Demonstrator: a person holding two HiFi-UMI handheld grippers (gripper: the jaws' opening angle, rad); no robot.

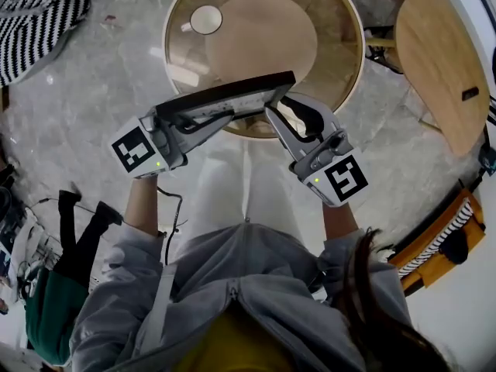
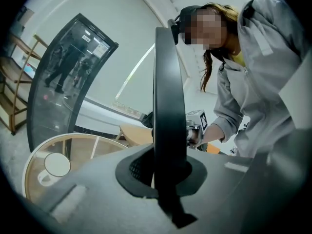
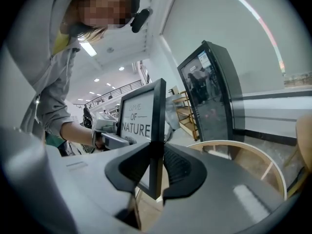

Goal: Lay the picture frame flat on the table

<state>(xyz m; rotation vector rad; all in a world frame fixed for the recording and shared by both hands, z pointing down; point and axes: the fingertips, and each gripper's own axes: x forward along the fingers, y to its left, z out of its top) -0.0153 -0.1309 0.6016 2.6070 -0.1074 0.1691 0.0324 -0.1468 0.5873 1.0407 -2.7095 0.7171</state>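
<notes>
Over the table (image 1: 335, 23), left gripper (image 1: 226, 115) and right gripper (image 1: 280, 118) fingers clamp the picture frame (image 1: 225, 93).

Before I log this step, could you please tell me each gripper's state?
Left gripper: closed on the picture frame's edge.
Right gripper: closed on the picture frame too.

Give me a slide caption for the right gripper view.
Right tongs grip the picture frame by its edge, round table beyond.

Grey jacket (image 1: 232, 301), white trousers (image 1: 252, 188); grey left claw (image 1: 226, 116) and right claw (image 1: 277, 116) bear black-and-white marker cubes (image 1: 139, 150).
</notes>
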